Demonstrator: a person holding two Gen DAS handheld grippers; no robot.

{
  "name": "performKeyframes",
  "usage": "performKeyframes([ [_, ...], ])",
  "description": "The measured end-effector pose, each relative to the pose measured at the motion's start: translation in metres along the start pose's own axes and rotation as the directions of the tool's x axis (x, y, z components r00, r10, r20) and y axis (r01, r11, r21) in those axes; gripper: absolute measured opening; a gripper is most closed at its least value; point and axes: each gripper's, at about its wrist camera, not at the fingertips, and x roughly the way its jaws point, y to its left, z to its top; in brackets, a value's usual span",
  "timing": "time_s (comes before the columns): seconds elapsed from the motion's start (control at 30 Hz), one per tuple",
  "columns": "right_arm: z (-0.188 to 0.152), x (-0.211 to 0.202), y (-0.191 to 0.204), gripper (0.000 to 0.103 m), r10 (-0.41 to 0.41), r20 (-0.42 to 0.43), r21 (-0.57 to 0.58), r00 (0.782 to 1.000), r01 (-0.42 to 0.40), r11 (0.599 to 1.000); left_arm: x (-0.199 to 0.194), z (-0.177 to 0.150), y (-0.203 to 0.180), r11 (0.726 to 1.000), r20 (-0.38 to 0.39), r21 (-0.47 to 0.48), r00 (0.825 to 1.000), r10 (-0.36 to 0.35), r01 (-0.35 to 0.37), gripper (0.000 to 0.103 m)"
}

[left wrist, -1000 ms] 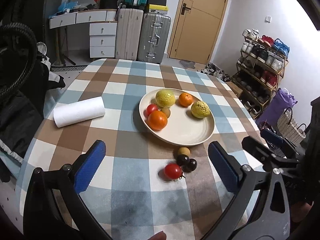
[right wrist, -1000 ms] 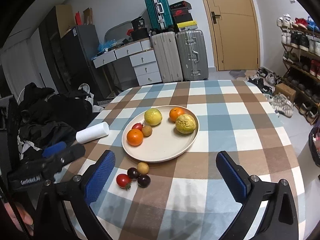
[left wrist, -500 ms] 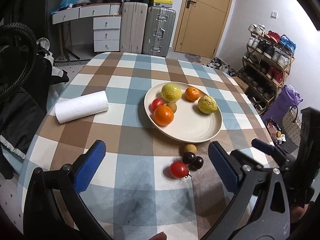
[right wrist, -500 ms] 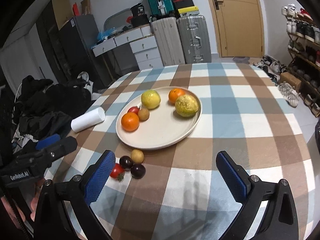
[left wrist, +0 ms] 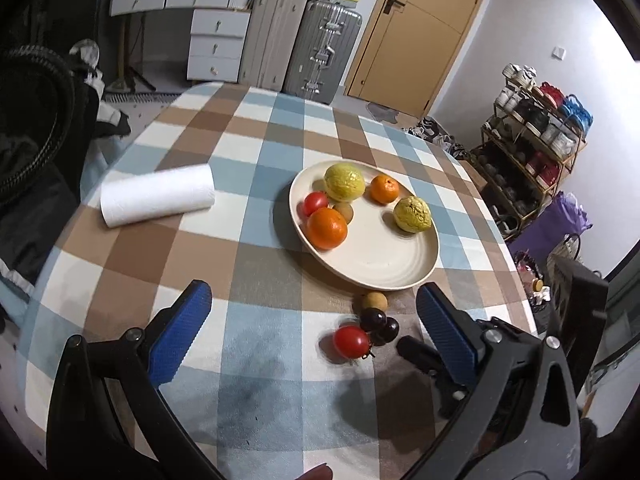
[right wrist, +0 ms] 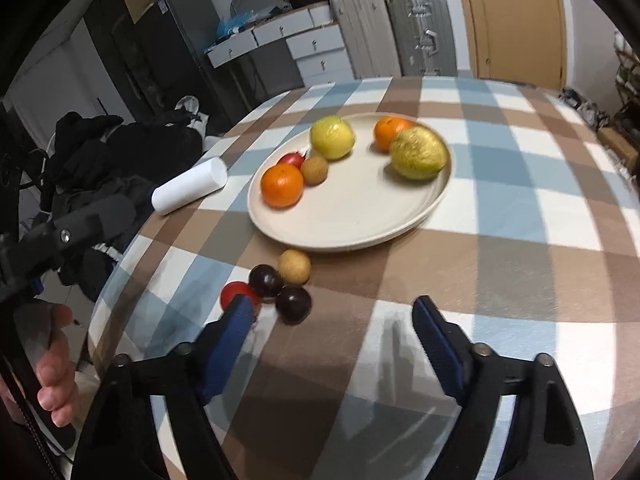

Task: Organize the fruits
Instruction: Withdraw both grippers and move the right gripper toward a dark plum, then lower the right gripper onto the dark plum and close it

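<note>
A cream plate [left wrist: 376, 254] [right wrist: 348, 208] holds two yellow citrus, two oranges, a red tomato and a brown longan. On the cloth in front of it lie a tan longan [right wrist: 295, 266], two dark plums [right wrist: 293, 304] and a red tomato [left wrist: 351, 342]. My right gripper [right wrist: 333, 308] hovers low over this cluster with its jaws closing. Its pads touch nothing, and its left finger hides part of the tomato [right wrist: 236, 292]. My left gripper [left wrist: 312, 296] stands open and empty, nearer than the cluster.
A white paper roll [left wrist: 158, 194] lies left of the plate on the checked tablecloth. Dark clothes are piled beyond the table's left edge. Suitcases, drawers and a door stand at the back, and a shoe rack at the right.
The right gripper has come down and forward to the loose fruit, and its jaws have narrowed. The left gripper has crept slightly closer to the table.
</note>
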Motion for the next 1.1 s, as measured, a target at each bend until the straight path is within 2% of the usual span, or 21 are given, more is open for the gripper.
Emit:
performKeyframes([
  [0.17,0.000,0.011,0.016,0.073,0.033,-0.009,-0.068,0.999,-0.034,0.997,0.003,-0.001,0.004,1.000,-0.014,-0.023,1.000,-0.006,0.005,0.102],
  [0.23,0.000,0.016,0.022,0.062,0.025,-0.023,-0.080,0.999,-0.027,0.996,0.003,-0.001,0.004,1.000,-0.013,-0.022,1.000,-0.006,0.005,0.102],
  [0.4,-0.003,0.027,0.026,0.051,-0.005,-0.057,-0.090,0.998,0.000,0.996,0.004,-0.002,0.005,0.999,-0.026,-0.034,0.999,-0.020,0.020,0.102],
  [0.53,-0.001,0.027,0.021,0.042,0.009,-0.059,-0.055,0.998,-0.012,0.998,0.006,-0.002,0.005,0.999,-0.028,-0.033,0.999,-0.019,0.018,0.102],
  [0.73,0.001,0.032,0.024,0.035,0.025,-0.071,-0.039,0.997,-0.027,0.999,0.011,-0.005,0.002,0.999,-0.037,-0.034,0.999,-0.019,0.018,0.102],
  [0.93,0.000,0.036,0.029,0.025,-0.004,-0.093,-0.067,0.996,-0.002,0.998,0.018,-0.007,0.004,0.999,-0.052,-0.035,0.999,-0.017,0.015,0.102],
  [1.1,0.001,0.031,0.025,0.025,0.000,-0.085,-0.057,0.996,-0.004,0.998,0.036,-0.005,0.008,0.998,-0.098,-0.057,0.995,-0.031,0.025,0.102],
])
